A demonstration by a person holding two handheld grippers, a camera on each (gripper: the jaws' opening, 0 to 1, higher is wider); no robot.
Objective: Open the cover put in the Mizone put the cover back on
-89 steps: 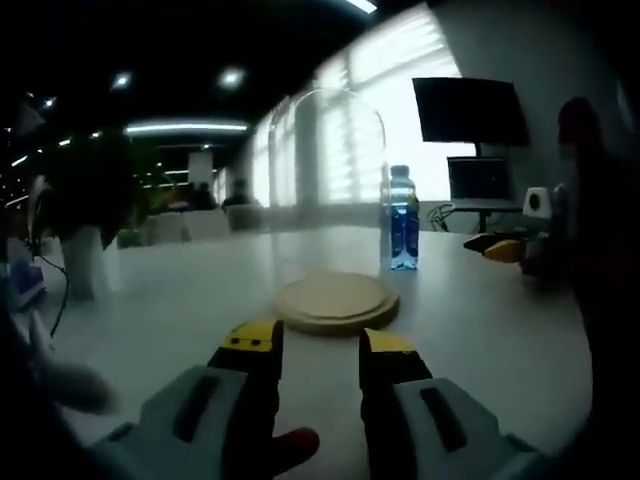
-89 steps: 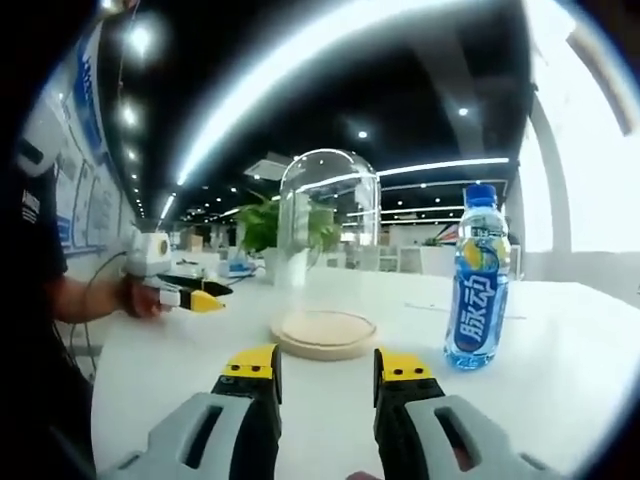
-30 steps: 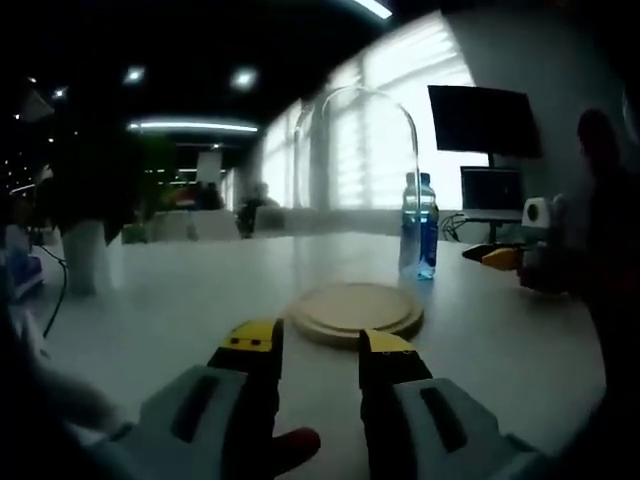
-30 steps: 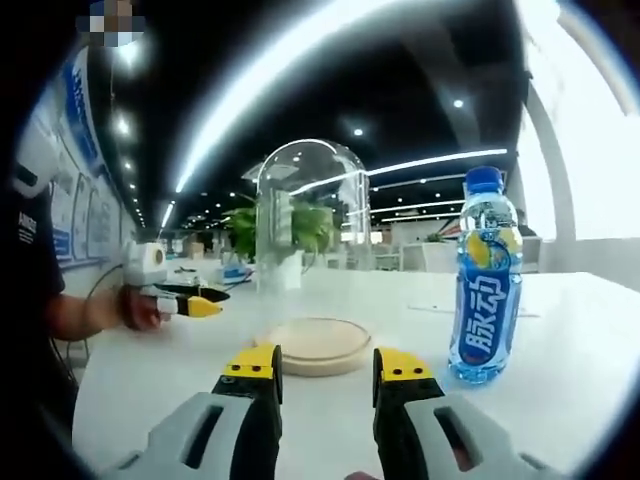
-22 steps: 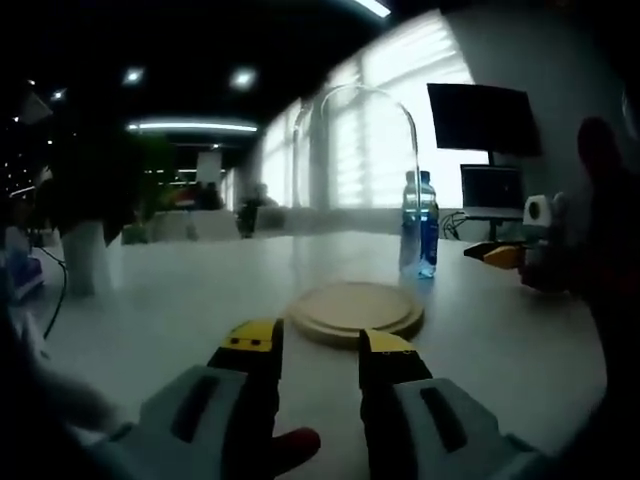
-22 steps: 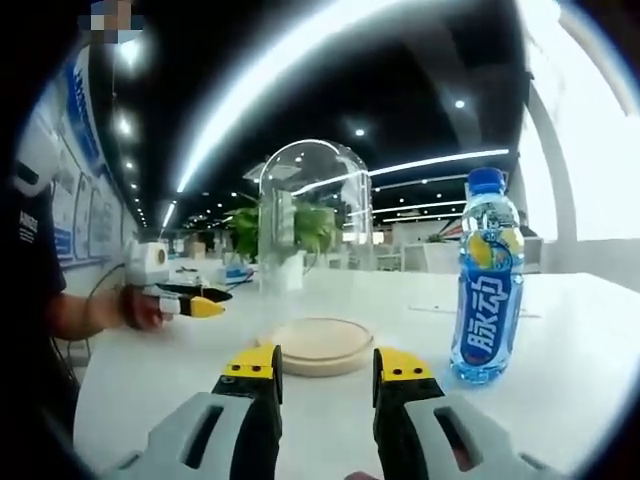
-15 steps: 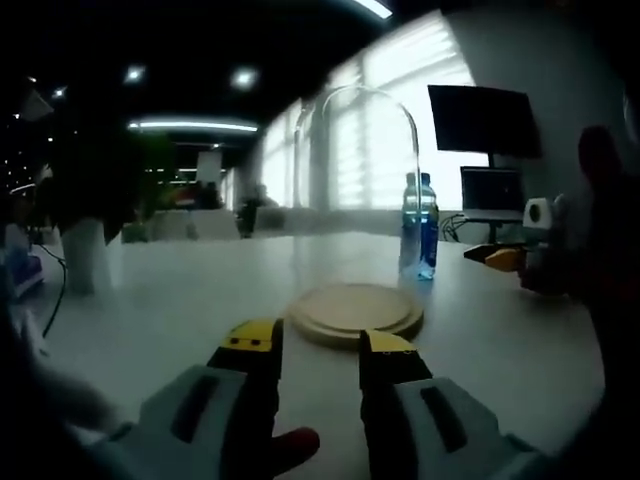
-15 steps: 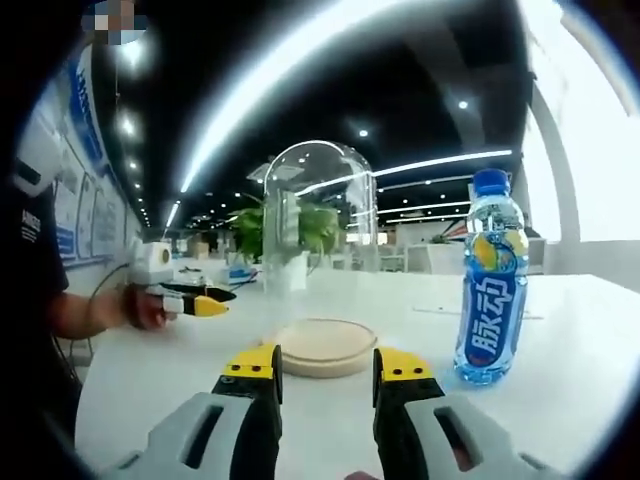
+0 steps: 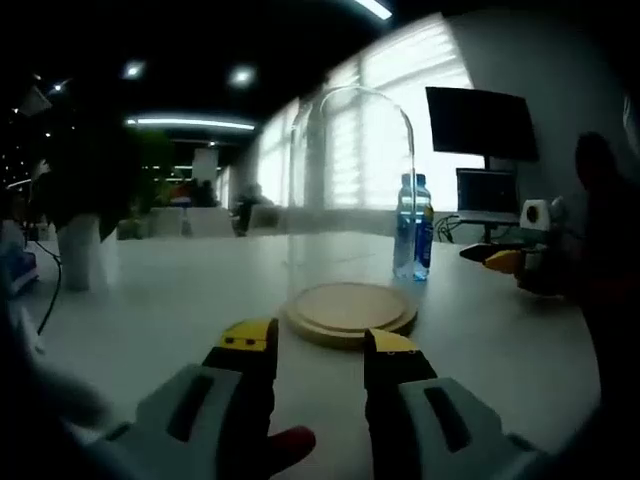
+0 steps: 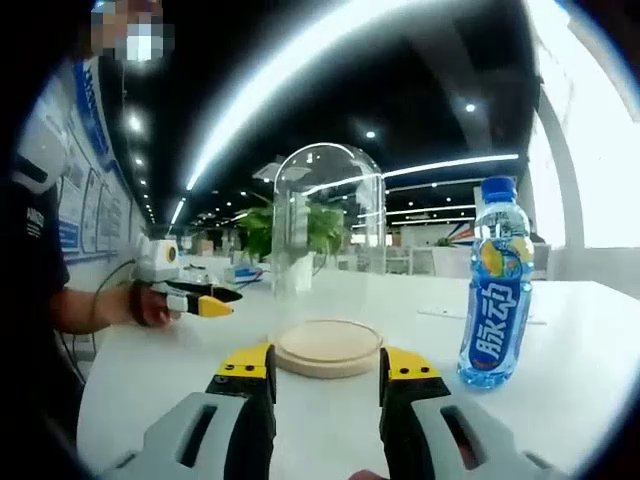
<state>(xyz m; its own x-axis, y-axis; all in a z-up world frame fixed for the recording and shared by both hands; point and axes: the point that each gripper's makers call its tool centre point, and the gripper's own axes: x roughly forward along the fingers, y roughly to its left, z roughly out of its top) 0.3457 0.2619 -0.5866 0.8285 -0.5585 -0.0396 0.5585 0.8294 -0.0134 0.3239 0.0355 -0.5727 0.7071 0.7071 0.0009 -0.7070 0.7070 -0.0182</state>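
The left gripper view was dim and soft, backlit by glaring windows (image 9: 400, 120). The right gripper view was brighter; ceiling light strips (image 10: 300, 60) smeared and curved near the edges.

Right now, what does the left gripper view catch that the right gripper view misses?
The left gripper view alone shows a dark wall monitor and bright blinded windows. The right gripper view alone shows a green leafy plant behind the dome and the bottle's white lettering. Both share the clear glass dome seated on its round wooden base, the blue Mizone bottle upright beside it, and the white table.
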